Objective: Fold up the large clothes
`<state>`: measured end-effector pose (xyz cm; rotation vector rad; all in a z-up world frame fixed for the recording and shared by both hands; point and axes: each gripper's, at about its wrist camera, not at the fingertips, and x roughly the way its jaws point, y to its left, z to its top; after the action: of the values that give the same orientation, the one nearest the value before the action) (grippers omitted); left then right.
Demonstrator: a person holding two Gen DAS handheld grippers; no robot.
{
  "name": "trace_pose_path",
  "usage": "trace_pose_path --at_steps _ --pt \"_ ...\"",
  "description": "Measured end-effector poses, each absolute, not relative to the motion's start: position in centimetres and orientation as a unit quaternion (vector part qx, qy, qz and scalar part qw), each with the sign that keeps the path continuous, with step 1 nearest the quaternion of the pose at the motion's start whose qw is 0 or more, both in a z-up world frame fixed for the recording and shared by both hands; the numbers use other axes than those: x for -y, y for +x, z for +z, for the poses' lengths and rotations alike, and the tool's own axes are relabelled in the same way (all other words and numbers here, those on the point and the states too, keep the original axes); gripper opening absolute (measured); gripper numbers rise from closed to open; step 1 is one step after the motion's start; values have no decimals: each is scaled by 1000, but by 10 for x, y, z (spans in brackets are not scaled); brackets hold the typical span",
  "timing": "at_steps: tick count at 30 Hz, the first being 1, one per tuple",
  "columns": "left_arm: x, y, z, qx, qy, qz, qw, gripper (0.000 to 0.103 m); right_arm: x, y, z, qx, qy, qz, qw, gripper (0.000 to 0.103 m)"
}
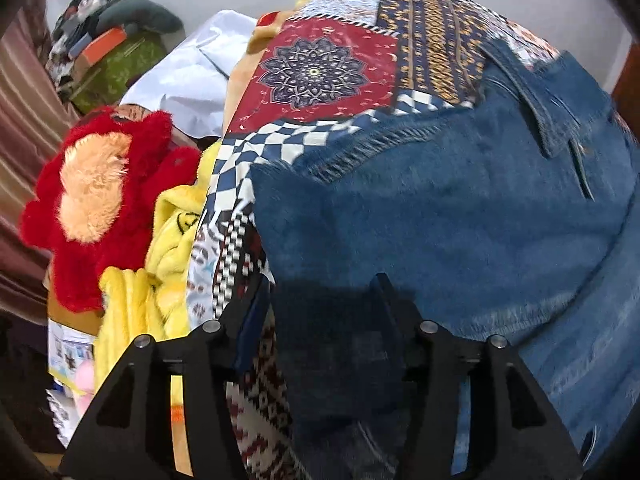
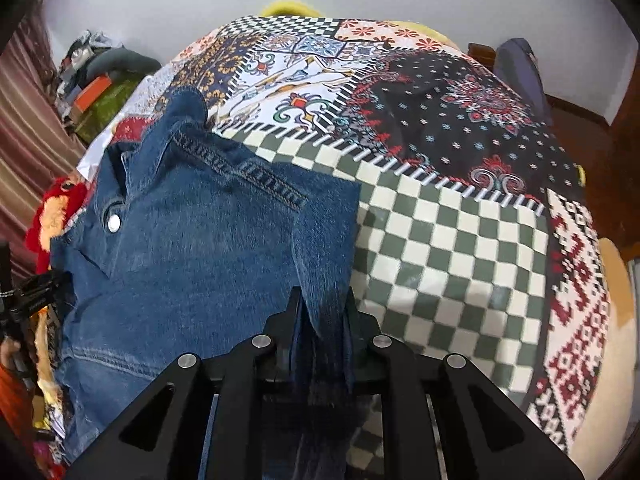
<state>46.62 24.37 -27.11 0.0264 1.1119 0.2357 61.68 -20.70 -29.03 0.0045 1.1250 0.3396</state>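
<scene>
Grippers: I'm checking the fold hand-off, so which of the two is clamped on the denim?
The right gripper: its jaws pinch a fold of the denim garment. The left gripper stands open over the fabric, gripping nothing.

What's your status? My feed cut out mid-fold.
Left gripper open over the jeans. Right gripper shut on a jeans edge. Jeans flat on the patchwork bedspread. Nothing in the way.

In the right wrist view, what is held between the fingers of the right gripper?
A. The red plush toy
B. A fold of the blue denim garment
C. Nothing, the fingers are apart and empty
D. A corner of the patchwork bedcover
B. The right gripper has its fingers closed on a fold of the blue denim garment, which lies on the patchwork bedcover.
</scene>
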Motion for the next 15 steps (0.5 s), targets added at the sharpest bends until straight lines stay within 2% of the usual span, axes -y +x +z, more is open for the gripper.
trace_pose_path --at_steps 10,13,15 --pt "-223 424 -224 -495 -22 90 864 67 220 571 -287 -534 -14 114 838 15" --pt "-216 409 -213 -488 -22 85 868 68 228 554 -283 -530 -18 91 843 35" --pt "-210 400 -208 -487 -17 81 869 69 234 541 -277 -527 -34 66 847 62"
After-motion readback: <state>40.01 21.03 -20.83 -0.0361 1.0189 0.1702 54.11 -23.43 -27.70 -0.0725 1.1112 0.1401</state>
